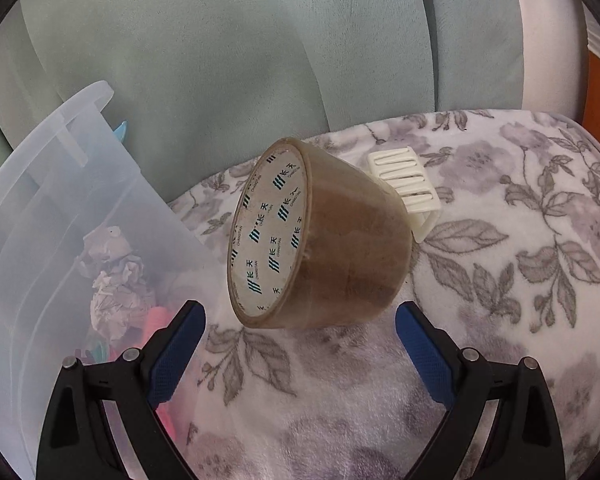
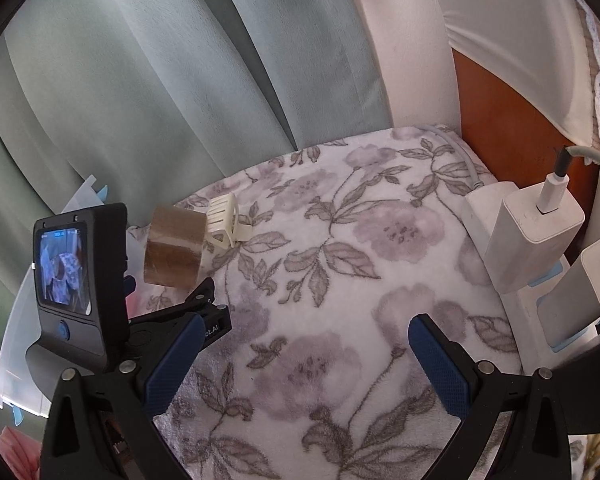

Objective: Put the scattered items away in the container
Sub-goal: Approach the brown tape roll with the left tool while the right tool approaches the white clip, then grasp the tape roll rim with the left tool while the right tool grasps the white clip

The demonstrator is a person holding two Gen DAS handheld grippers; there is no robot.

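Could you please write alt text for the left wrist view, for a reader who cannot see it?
A roll of brown tape lies on a floral blanket just ahead of the open left tool. A white slotted clip sits behind it, and a translucent container holding crumpled paper stands to the left.

I see a brown tape roll (image 1: 352,256) with a white core printed in dark teal logos, a cream slotted clip (image 1: 404,188), and a frosted, bluish translucent container (image 1: 40,208). The blanket (image 2: 340,264) is white with grey flowers and leaves. Both grippers carry black frames and blue pads (image 1: 176,356).
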